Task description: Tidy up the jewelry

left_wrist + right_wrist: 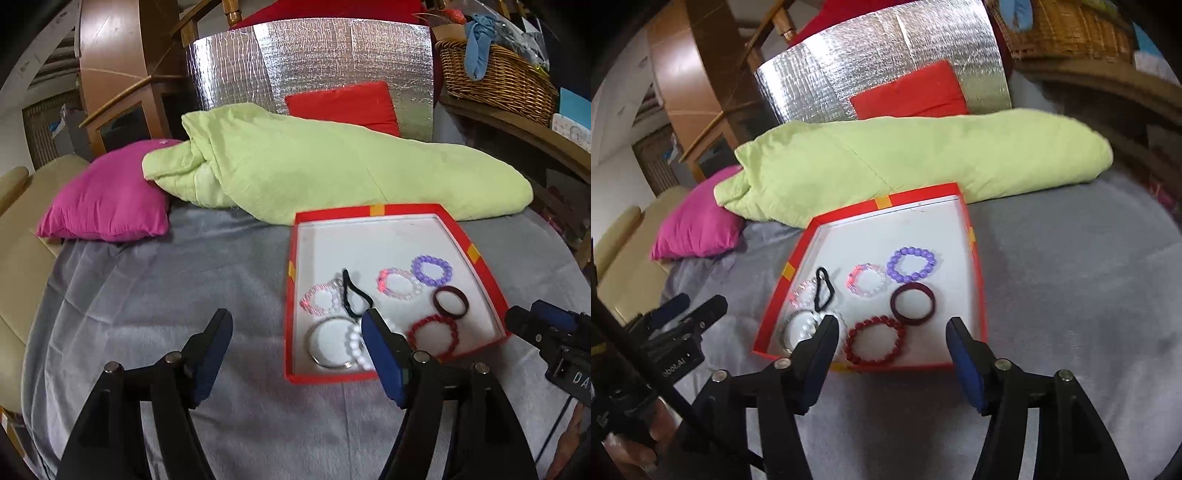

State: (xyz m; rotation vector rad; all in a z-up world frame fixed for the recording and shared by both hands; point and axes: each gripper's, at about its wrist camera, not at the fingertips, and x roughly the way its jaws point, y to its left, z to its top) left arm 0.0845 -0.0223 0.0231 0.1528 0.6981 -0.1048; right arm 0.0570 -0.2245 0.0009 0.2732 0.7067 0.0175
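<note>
A red box with a white floor lies on the grey cover. Inside it are several bracelets: purple beads, a dark maroon band, red beads, pink-clear beads, a black hair tie, a silver bangle and white pearls. My left gripper is open at the box's near left edge and holds nothing. My right gripper is open above the red beads, pads clear of them.
A light green quilt lies just behind the box. A pink pillow sits at the left, and a red cushion leans on a silver foil panel. At the back right stands a wicker basket. The grey cover spreads left.
</note>
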